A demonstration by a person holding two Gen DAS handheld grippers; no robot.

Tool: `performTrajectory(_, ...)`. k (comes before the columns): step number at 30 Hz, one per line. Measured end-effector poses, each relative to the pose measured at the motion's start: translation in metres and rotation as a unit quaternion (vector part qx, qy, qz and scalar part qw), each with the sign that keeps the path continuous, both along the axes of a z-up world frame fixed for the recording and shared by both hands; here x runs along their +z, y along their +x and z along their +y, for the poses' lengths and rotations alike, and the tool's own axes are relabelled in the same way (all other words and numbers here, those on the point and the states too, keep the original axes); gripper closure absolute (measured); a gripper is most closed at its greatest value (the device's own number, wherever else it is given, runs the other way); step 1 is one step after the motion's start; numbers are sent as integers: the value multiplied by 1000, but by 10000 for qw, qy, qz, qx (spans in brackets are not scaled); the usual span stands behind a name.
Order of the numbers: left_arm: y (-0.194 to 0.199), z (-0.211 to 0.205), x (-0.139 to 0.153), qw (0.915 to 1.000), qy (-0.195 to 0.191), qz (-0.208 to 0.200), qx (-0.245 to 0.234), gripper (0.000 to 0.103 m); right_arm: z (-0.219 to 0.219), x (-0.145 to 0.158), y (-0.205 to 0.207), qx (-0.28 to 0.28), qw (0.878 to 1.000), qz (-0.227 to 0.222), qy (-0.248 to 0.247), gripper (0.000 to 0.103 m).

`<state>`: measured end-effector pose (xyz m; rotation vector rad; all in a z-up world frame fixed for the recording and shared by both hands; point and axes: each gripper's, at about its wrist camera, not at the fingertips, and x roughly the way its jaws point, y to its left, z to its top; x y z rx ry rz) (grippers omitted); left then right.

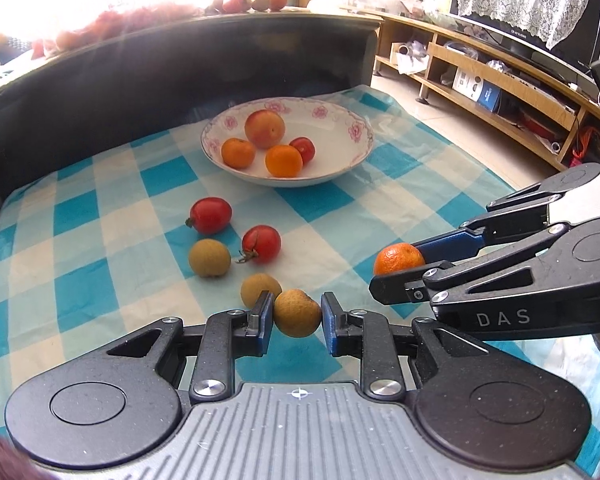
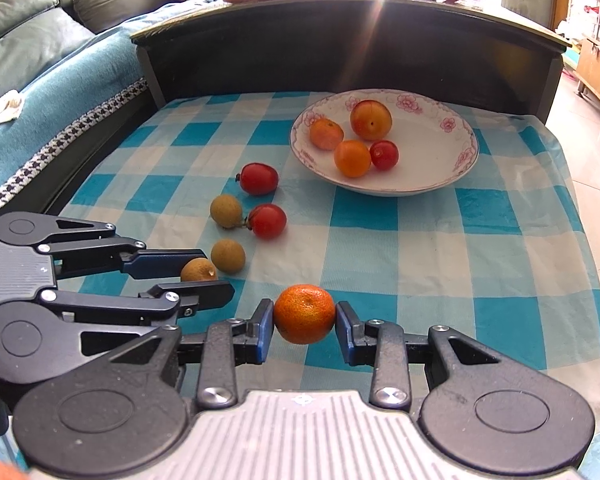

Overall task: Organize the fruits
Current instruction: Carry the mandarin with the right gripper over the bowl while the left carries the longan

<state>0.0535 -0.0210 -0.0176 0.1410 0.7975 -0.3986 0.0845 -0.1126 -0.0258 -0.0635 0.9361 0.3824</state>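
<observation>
Left gripper [image 1: 296,314]: pads clamped on a brown longan [image 1: 297,313], a slight gap showing at the right pad. Right gripper [image 2: 305,316]: pads pressed on a small mandarin [image 2: 305,314], just to the right of the left gripper. Ahead of both, on the checked cloth [image 2: 440,248]: two longans, two red tomatoes. Farther ahead, white floral bowl [image 2: 466,152] containing four fruits.

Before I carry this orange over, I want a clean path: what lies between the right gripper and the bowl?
In the right wrist view, only bare checked cloth lies between the right gripper and the bowl.
</observation>
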Motion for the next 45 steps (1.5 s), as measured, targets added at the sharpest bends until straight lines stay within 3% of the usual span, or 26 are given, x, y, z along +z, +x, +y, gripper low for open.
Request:
performTrajectory(15, 21, -9, 24, 9995, -186, -234, 113, 71, -16, 23, 20, -323, 9988, -248, 261, 66)
performTrajectory(27, 61, -24, 34, 9990, -195, -380, 97, 72, -33, 32, 59, -531, 9971, -394, 373, 66)
performTrajectory(45, 117, -31, 13, 9995, -149, -169, 226, 72, -43, 7, 121, -427, 9979, -336, 362, 66)
